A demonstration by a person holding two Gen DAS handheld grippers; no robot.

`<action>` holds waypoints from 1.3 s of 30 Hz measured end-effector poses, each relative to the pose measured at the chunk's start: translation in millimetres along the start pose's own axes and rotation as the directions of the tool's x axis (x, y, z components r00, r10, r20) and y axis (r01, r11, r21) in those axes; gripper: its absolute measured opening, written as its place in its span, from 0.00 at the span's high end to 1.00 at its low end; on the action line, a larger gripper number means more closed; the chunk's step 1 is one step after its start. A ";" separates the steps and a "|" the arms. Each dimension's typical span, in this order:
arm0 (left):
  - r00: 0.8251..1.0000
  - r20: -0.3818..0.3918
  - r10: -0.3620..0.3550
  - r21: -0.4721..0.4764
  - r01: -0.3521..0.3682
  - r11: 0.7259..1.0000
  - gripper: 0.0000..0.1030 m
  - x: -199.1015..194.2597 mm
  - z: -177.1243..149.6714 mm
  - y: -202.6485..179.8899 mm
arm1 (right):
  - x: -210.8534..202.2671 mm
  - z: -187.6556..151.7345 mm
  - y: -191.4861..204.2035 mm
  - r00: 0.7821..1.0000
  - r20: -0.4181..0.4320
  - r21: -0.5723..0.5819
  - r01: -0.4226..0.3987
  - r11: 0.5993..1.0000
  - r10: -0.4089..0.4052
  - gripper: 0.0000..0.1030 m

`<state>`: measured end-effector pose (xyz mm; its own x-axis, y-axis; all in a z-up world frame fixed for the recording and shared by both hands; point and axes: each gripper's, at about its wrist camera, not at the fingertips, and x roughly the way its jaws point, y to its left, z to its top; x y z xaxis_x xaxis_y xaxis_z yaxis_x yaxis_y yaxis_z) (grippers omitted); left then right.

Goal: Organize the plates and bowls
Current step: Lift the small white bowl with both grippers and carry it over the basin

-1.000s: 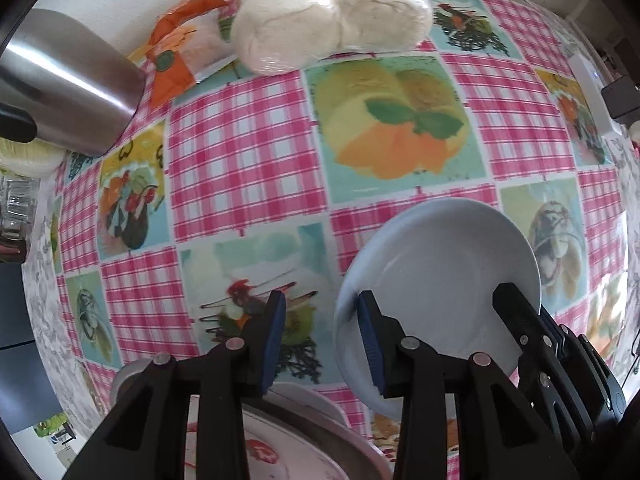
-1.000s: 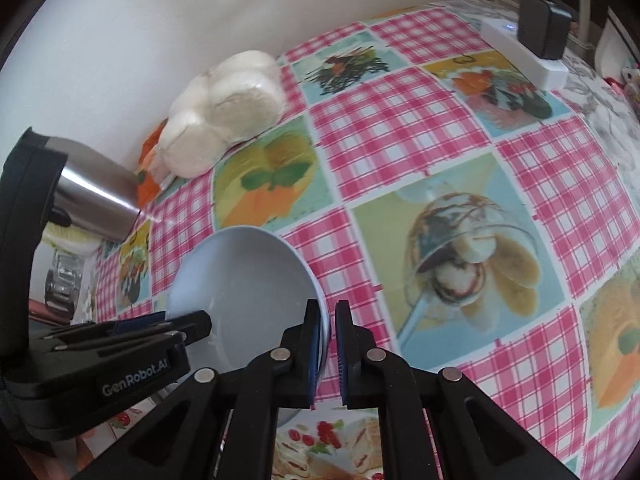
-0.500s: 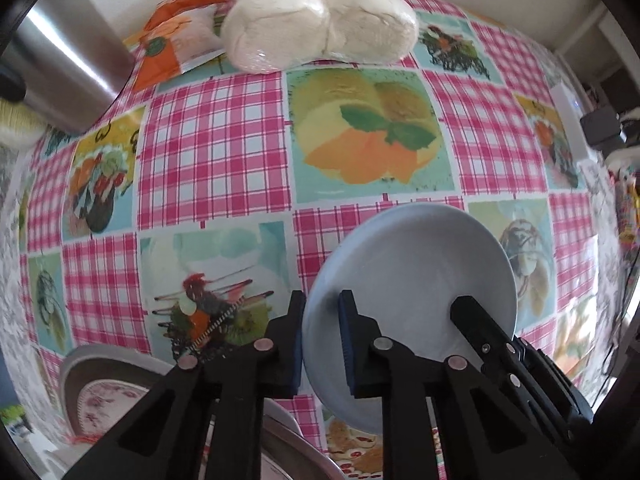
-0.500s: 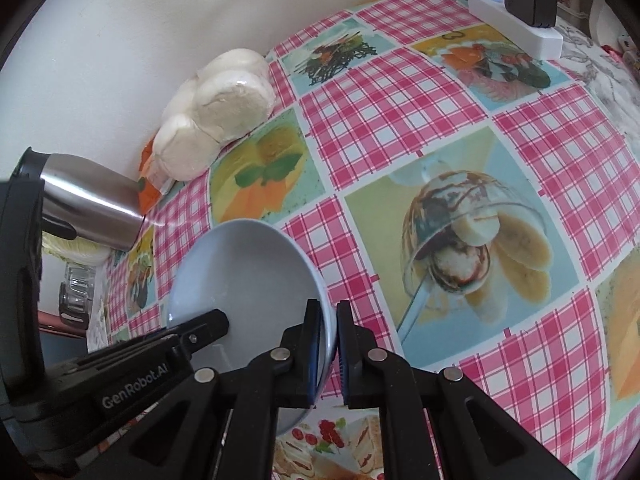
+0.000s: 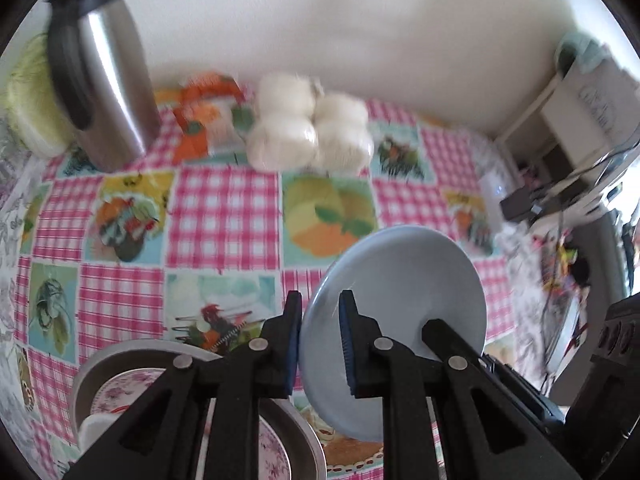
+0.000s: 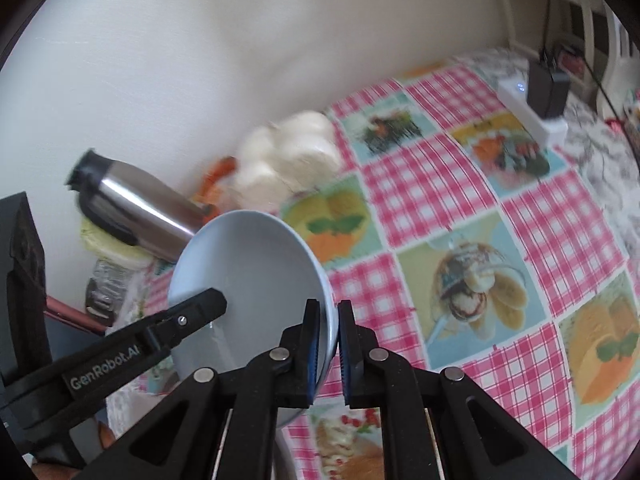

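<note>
Pale blue bowl (image 6: pixel 248 292) is tilted, held above the checked tablecloth (image 6: pixel 436 184). Right gripper (image 6: pixel 328 344) pinches its rim; left gripper (image 5: pixel 318 344) straddles the opposite rim, jaws not quite closed. Keep it level and lower it slowly toward the floral plates (image 5: pixel 132 392).

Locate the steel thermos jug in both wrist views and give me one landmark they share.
Left wrist view: the steel thermos jug stands upright at upper left, against the wall.
Right wrist view: the jug appears at middle left, slanted by the camera's tilt, just behind the blue plate.
Shared landmark: the bag of white buns beside it.
</note>
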<state>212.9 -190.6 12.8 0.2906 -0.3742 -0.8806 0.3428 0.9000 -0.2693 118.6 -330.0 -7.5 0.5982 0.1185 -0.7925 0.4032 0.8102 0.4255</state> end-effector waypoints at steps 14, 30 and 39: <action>0.978 0.206 -0.028 -0.139 0.058 0.989 0.82 -85.3 -38.4 85.1 | -28.8 -31.8 87.2 0.995 0.012 -0.179 -0.097 0.979 0.101 0.89; 0.952 0.301 -0.045 -0.279 0.133 0.951 0.76 -128.7 -95.3 153.7 | -36.6 -83.1 153.6 0.990 -0.027 -0.351 -0.136 0.926 0.136 0.89; 0.959 0.276 -0.062 -0.305 0.148 0.941 0.76 -118.6 -121.6 163.0 | -22.6 -101.3 155.2 0.995 -0.069 -0.388 -0.094 0.917 0.073 0.89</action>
<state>125.8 27.7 26.0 0.5038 -0.4763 -0.7206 0.0933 0.8594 -0.5027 97.4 -148.8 32.2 0.5772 0.2163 -0.7874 0.0444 0.9545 0.2948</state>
